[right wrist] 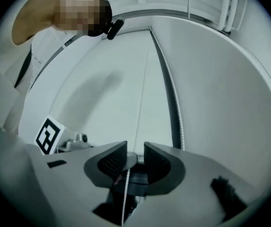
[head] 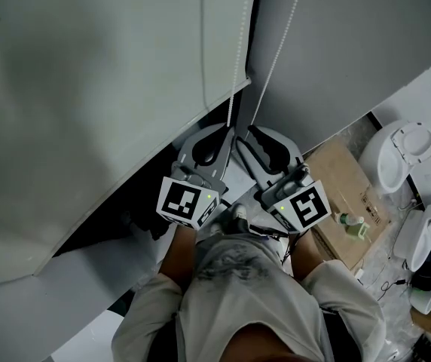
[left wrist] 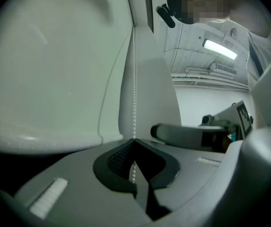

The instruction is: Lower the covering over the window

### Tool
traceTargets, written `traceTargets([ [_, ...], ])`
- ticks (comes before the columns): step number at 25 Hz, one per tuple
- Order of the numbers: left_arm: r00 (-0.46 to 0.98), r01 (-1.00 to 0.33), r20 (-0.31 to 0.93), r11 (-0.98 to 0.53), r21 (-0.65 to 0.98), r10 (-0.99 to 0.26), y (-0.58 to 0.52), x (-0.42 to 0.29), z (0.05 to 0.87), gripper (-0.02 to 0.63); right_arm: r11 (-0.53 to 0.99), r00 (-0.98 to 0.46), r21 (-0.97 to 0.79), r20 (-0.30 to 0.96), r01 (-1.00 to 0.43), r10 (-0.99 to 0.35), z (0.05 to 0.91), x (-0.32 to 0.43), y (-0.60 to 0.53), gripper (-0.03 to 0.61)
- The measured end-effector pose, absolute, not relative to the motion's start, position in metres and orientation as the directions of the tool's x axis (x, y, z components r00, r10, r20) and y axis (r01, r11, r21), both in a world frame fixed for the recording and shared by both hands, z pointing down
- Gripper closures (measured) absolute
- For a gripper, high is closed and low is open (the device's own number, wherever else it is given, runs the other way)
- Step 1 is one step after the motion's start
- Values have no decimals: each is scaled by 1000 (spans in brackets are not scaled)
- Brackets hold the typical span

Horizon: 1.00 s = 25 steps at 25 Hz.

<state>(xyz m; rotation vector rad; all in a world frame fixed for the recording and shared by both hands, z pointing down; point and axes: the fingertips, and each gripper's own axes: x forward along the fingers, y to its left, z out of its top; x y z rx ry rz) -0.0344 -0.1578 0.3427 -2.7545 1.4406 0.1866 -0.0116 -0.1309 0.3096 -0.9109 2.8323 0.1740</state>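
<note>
left claw (left wrist: pixel 134 141): pinching bead chain (left wrist: pixel 134 98) | cardboard box (head: pixel 342 178) print: illegible

I look down on my two grippers, side by side between two blinds. The left gripper (head: pixel 217 140) meets one strand of the bead chain (head: pixel 237 59), and the right gripper (head: pixel 267 140) is just beside the other strand. The pale blind (head: pixel 87 89) hangs at the left, the grey blind (head: pixel 351 44) at the right. A cardboard box (head: pixel 343 183) lies below.
</note>
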Motion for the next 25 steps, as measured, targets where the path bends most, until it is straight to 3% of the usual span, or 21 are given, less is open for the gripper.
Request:
traceTargets([
  [22,591,-805,73,-579,131,-804,-152,-24,449,606,794,-804,135,-166,-593,-571,294,-37,-153,463],
  [25,593,-803,75,-581,135,-802,-152,-22,452,606,783,-793,135,-160,-607,-587,297,-34,-157,542],
])
